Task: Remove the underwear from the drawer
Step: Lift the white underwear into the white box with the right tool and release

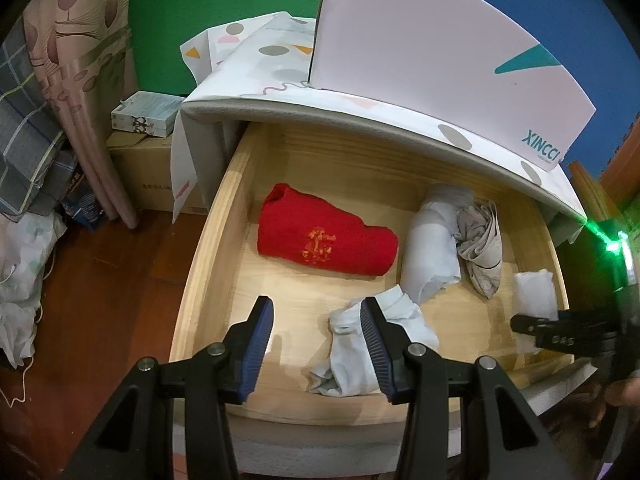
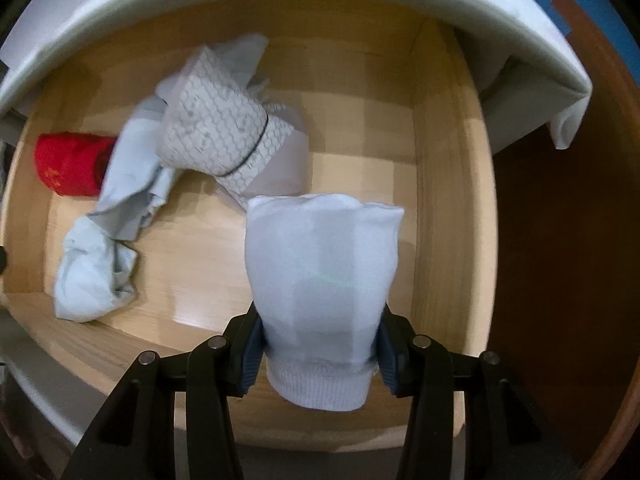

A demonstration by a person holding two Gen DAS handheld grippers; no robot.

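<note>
Left tool hangs parted over the drawer, above white underwear.

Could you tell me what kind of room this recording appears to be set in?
Probably a bedroom: an open wooden drawer holding folded clothes such as a red garment, a curtain at the side, and a wooden floor.

left wrist: angled down, farther | right wrist: straight down, close | shared: drawer
</note>
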